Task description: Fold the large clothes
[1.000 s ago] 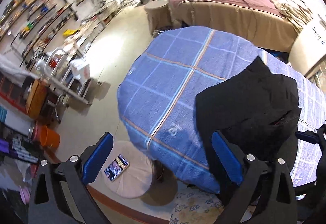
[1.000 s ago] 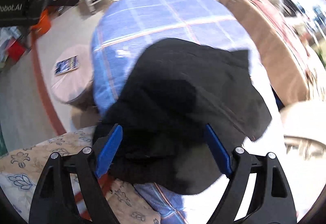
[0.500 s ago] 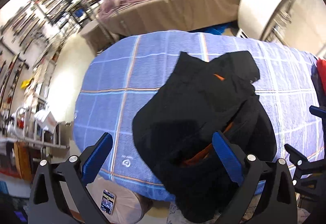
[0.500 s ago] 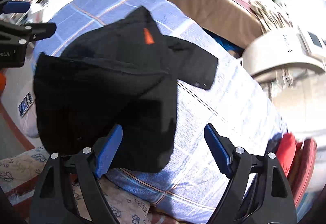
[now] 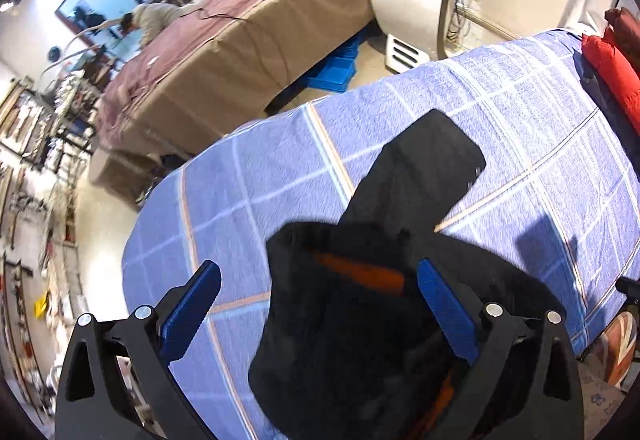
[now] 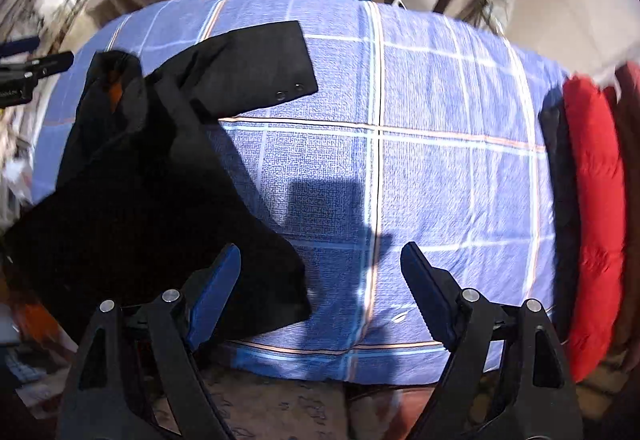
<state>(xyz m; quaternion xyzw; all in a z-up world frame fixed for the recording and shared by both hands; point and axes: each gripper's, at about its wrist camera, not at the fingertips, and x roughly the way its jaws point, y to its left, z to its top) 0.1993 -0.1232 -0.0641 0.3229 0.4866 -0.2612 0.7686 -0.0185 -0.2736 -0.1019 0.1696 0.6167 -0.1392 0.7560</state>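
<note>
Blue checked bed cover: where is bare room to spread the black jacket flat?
The blue checked bed cover is bare between the black jacket and the red padded garment. The left side is crowded by the jacket; the far right by stacked clothes.

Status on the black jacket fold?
Done: black jacket with orange lining lies on the blue plaid bedcover, still rumpled, one sleeve spread. In hand: nothing; left gripper and right gripper have open jaws. Left: every fold.

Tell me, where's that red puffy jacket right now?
In the right wrist view the red jacket lies at the far right edge of the blue checked bedspread, well apart from the black coat on the left.
</note>
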